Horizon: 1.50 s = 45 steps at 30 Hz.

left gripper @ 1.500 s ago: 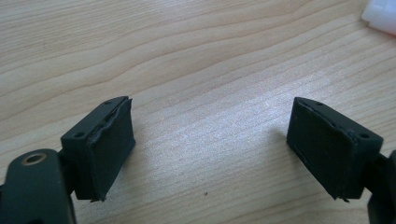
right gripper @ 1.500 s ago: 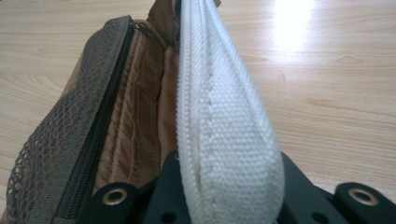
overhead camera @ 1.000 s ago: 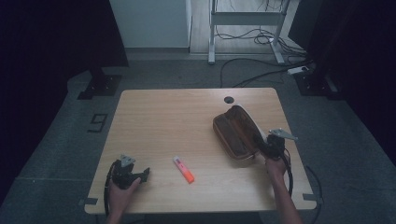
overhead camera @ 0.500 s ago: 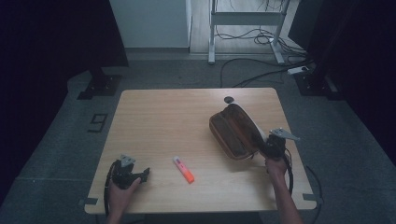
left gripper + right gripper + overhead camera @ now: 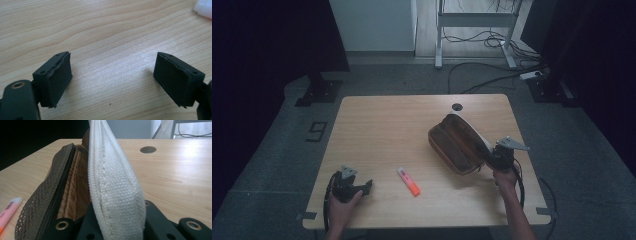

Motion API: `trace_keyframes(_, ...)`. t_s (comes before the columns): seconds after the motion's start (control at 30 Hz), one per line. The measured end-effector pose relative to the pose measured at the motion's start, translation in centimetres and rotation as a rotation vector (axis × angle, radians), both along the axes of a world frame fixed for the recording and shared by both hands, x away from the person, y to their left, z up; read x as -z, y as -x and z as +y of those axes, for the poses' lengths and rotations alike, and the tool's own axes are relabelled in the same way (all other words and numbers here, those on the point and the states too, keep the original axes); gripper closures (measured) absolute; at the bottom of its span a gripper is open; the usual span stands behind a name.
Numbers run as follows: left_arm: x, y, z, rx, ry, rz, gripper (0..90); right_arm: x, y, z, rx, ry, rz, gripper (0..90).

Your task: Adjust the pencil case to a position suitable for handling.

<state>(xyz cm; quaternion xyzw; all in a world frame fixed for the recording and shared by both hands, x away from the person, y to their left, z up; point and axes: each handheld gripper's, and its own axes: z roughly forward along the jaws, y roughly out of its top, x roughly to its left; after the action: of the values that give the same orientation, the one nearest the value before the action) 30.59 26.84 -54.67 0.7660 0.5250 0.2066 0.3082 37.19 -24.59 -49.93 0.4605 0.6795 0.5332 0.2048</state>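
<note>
Clamping the brown pencil case [image 5: 458, 144] by its white edge [image 5: 112, 185], the right gripper [image 5: 498, 159] holds it tilted up at the table's [image 5: 412, 120] right side. Left gripper [image 5: 354, 187] rests near-left, jaws apart, empty. Orange highlighter [image 5: 408, 181] lies between.

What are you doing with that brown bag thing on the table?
A person holds tongs in each hand. The right tongs are shut on the white edge of an open brown pencil case, tipping it up. The left tongs rest open on the wooden table, holding nothing. An orange highlighter lies between them.
</note>
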Motion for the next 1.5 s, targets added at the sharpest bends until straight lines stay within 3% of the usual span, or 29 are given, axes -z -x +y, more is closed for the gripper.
trace_keyframes(0.5, 0.0, 0.0, 0.0, 0.0, 0.0, 0.0, 14.8, 0.5, -0.1, 1.9, -0.086, 0.0, 0.0, 82.1)
trace_keyframes(0.8, 0.0, 0.0, 0.0, 0.0, 0.0, 0.0, 14.8, 1.4, -0.4, 3.2, -0.132, 0.039, 0.01, 81.8)
trace_keyframes(1.0, 0.0, 0.0, 0.0, 0.0, 0.0, 0.0, 14.8, 2.4, -1.1, 3.4, -0.138, 0.064, 0.052, 80.8)
trace_keyframes(1.1, 0.0, 0.0, 0.0, 0.0, 0.0, 0.0, 14.8, 2.5, -1.2, 3.3, -0.141, 0.057, 0.06, 79.9)
trace_keyframes(1.2, 0.0, 0.0, 0.0, 0.0, 0.0, 0.0, 14.8, 2.8, -1.3, 3.4, -0.129, 0.091, 0.067, 78.0)
trace_keyframes(1.33, 0.0, 0.0, 0.0, 0.0, 0.0, 0.0, 14.8, 2.8, -1.4, 3.4, -0.124, 0.1, 0.068, 76.7)
trace_keyframes(1.37, 0.0, 0.0, 0.0, 0.0, 0.0, 0.0, 14.9, 2.8, -1.4, 3.3, -0.124, 0.1, 0.066, 75.4)
trace_keyframes(1.4, 0.0, 0.0, 0.0, 0.0, 0.0, 0.0, 14.8, 2.7, -1.3, 3.3, -0.126, 0.09, 0.062, 66.6)
trace_keyframes(1.43, 0.0, 0.0, 0.0, 0.0, 0.0, 0.0, 14.8, 2.7, -1.3, 3.3, -0.126, 0.09, 0.062, 66.6)
trace_keyframes(1.47, 0.0, 0.0, 0.0, 0.0, 0.0, 0.0, 14.9, 2.4, -1.1, 3.3, -0.103, 0.092, 0.055, 50.9)
trace_keyframes(1.5, 0.0, 0.0, 0.0, 0.0, 0.0, 0.0, 14.9, 2.2, -1.0, 3.2, -0.092, 0.093, 0.048, 43.8)
